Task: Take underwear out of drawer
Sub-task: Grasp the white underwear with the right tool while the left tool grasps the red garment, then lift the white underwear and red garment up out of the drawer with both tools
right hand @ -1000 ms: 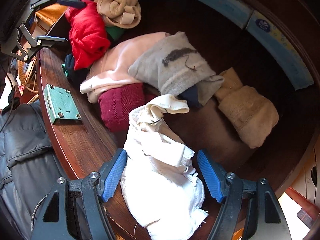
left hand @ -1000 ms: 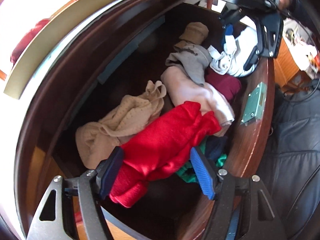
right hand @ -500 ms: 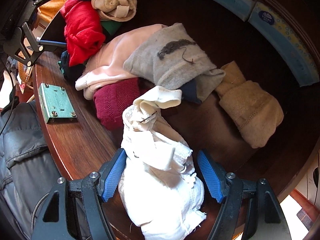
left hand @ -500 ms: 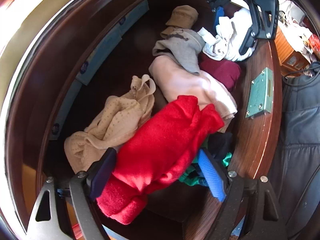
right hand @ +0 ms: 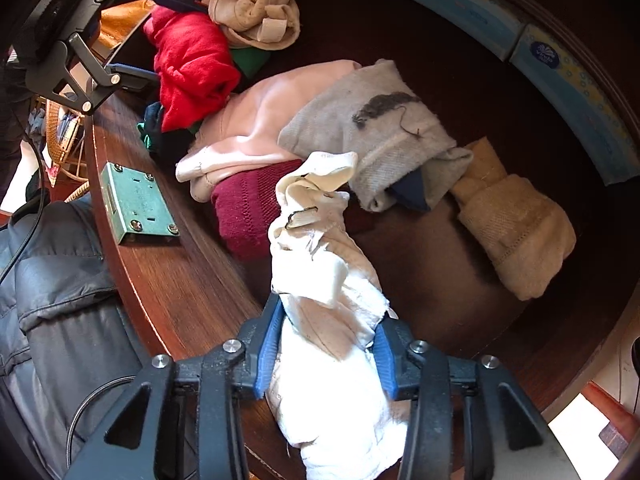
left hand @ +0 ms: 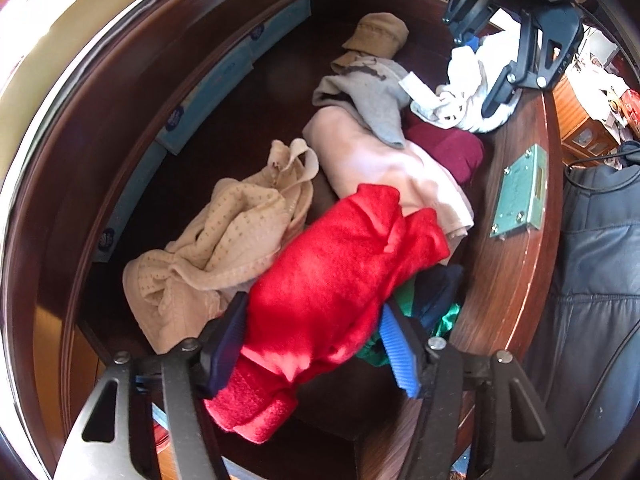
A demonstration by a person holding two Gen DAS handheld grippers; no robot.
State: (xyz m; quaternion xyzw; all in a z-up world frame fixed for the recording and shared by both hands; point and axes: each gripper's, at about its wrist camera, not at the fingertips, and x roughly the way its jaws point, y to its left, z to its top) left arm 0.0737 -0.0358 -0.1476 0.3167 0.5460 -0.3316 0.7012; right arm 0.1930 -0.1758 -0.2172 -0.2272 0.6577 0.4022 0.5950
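An open dark wooden drawer holds a heap of underwear. My left gripper points down into it, and its jaws are closing on a red garment; both blue pads touch the cloth, which bulges between them. In the right wrist view my right gripper is closing on a white garment at the drawer's front edge, pads pressed into the squeezed fabric. Each gripper also shows in the other's view: the left gripper on the red garment, the right gripper on the white garment.
Also in the drawer lie a beige dotted garment, a pink one, a grey one, a maroon one and a tan one. Tissue boxes line the back wall. A green lock plate sits on the front edge, beside a dark padded jacket.
Both pairs of jaws have narrowed: the left onto the red garment, the right onto the white one, now pinched into a narrower bundle. The right gripper has sunk slightly.
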